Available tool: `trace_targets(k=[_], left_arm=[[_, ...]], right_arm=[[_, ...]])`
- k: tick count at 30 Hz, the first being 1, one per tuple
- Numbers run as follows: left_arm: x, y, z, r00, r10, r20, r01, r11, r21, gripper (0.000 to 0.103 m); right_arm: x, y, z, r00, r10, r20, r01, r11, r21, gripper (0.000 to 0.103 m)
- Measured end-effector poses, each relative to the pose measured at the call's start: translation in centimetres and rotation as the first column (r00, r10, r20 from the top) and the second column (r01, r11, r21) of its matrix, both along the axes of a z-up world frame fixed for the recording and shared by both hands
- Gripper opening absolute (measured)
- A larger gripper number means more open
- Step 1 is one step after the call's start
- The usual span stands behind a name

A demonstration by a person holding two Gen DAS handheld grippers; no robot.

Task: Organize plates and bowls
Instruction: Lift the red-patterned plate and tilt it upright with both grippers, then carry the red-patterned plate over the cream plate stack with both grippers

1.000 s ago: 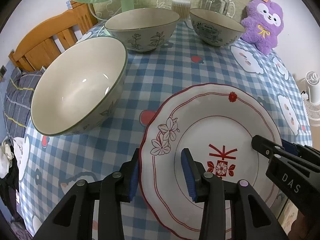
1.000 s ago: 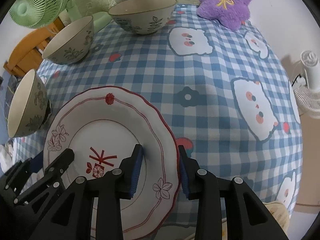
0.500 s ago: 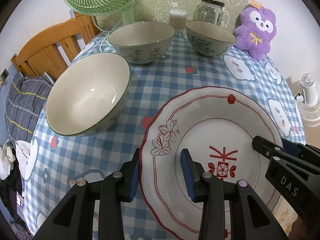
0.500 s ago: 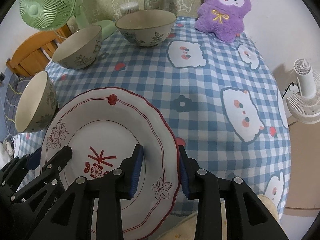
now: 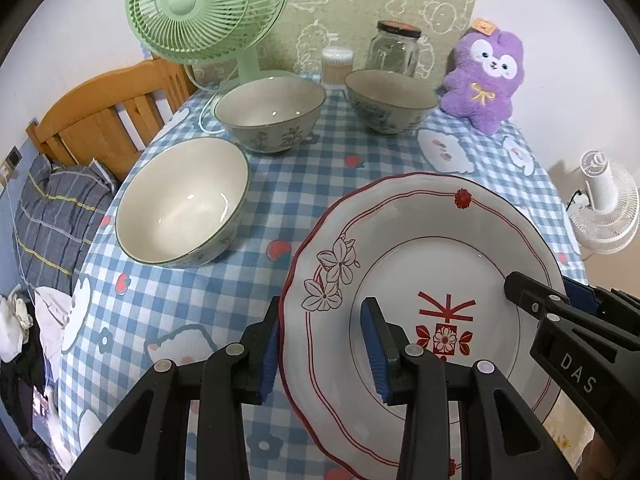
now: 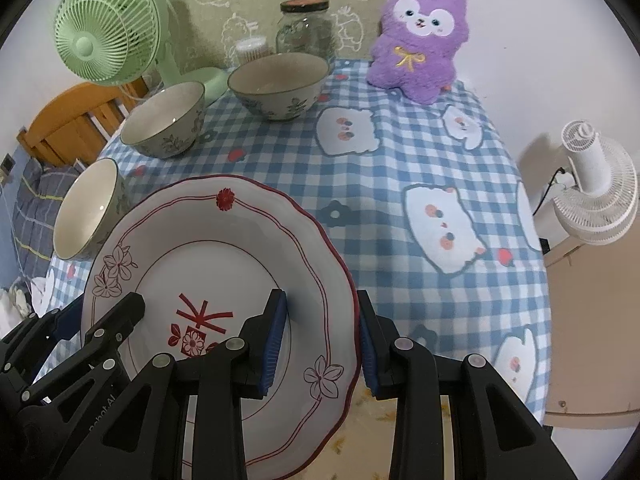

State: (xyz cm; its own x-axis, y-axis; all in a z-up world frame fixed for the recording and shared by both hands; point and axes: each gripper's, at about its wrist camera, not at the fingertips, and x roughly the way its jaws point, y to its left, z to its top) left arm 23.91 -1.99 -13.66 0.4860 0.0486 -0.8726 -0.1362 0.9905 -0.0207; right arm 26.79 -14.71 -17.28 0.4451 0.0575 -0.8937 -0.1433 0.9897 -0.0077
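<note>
A white plate with red rim lines and a red flower mark [image 5: 424,264] [image 6: 208,264] hangs above the blue checked tablecloth [image 5: 304,184] [image 6: 400,152], held from both sides. My left gripper [image 5: 320,352] is shut on its left rim, and its black fingers [image 6: 116,320] show at lower left in the right wrist view. My right gripper [image 6: 320,344] is shut on the right rim; its fingers [image 5: 532,296] show at the right in the left wrist view. Three floral bowls stand on the cloth: near left [image 5: 184,204] [image 6: 88,208], middle [image 5: 270,112] [image 6: 164,120], far [image 5: 390,100] [image 6: 280,84].
At the table's back stand a green fan [image 5: 208,8] [image 6: 108,32], a glass jar [image 5: 396,48] [image 6: 304,28], a cotton swab tub [image 5: 338,64] and a purple plush toy [image 5: 484,76] [image 6: 420,36]. A wooden bed frame [image 5: 104,112] lies left; a white fan [image 6: 596,188] stands right.
Both grippers have risen with the plate between them. The bowls and the table now look smaller and farther below, and more of the back wall shows.
</note>
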Motion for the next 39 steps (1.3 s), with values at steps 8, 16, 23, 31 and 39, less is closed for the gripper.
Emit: trace_targets(k=[8,16,23,31,39], left_arm=[[-1.7,-2.2,1.7,1.0,-0.015,0.025,0.015,1.0,-0.002,0.038],[-3.2,-4.8,3.0,0.999,-0.028,0.042,0.028,1.0,-0.005,0.038],[-4.3,-7.0,3.4,0.998,-0.042,0.052,0.042,0.999,-0.004,0.038],[-5.4,-9.5,3.0,0.997,-0.06,0.045,0.06,0.998,-0.009,0.038],[-6.3,-11.3,1.9,0.996,-0.081,0.024,0.081,0.997,-0.017,0.038]], right_arm=[[-2.0,-2.2,1.8,0.999,-0.018,0.027,0.018,1.0,0.004,0.037],[-4.0,-4.7,3.3,0.998,-0.035,0.045,0.035,0.999,0.006,0.037],[-5.5,-7.1,3.8,0.997,-0.051,0.051,0.05,0.999,0.009,0.037],[-7.0,-9.7,3.3,0.997,-0.067,0.044,0.067,0.998,0.006,0.037],[-8.1,-11.6,2.3,0.996,-0.083,0.027,0.083,0.997,-0.007,0.037]])
